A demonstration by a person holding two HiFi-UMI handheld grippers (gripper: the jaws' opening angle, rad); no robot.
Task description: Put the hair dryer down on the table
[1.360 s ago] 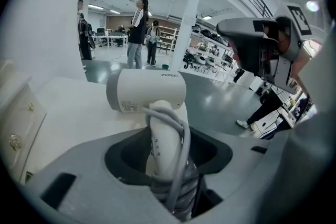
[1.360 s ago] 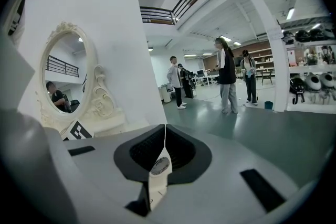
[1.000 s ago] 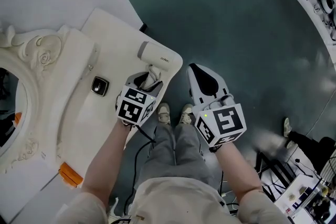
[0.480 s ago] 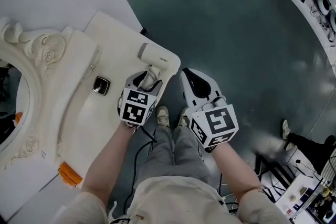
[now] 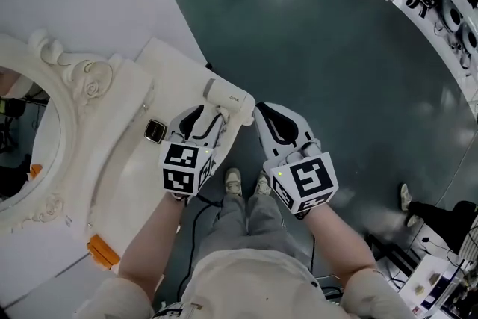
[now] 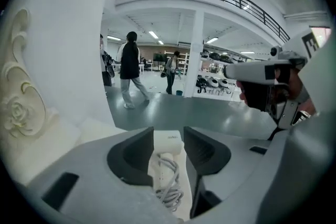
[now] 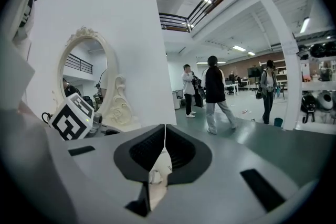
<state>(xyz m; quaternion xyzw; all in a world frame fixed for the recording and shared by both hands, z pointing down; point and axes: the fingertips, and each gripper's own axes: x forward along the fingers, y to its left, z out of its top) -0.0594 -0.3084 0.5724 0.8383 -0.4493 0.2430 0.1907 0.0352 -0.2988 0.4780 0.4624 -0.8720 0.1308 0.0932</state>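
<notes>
The white hair dryer [image 5: 228, 95] lies at the corner of the white table [image 5: 173, 62], its handle pointing back toward me. My left gripper [image 5: 211, 118] sits at that handle. In the left gripper view the dryer [image 6: 168, 140] and its coiled grey cord [image 6: 169, 189] lie between the jaws with a small gap on each side. The left gripper [image 6: 168, 134] is closing, but its pads are not pressing on the dryer. My right gripper [image 5: 261, 112] hovers just right of the dryer, off the table edge. Its jaws meet in a thin line, and the right gripper [image 7: 164, 131] holds nothing.
An ornate cream mirror frame [image 5: 82, 82] takes up the table's left side. A small dark square item [image 5: 154, 131] lies beside the left gripper, and an orange piece [image 5: 101, 250] is at the table's near edge. Grey floor [image 5: 351, 71] is on the right. People walk in the background [image 6: 128, 68].
My left gripper has slid back along the handle, so more of the dryer shows ahead of it. The right gripper has come in closer to the dryer.
</notes>
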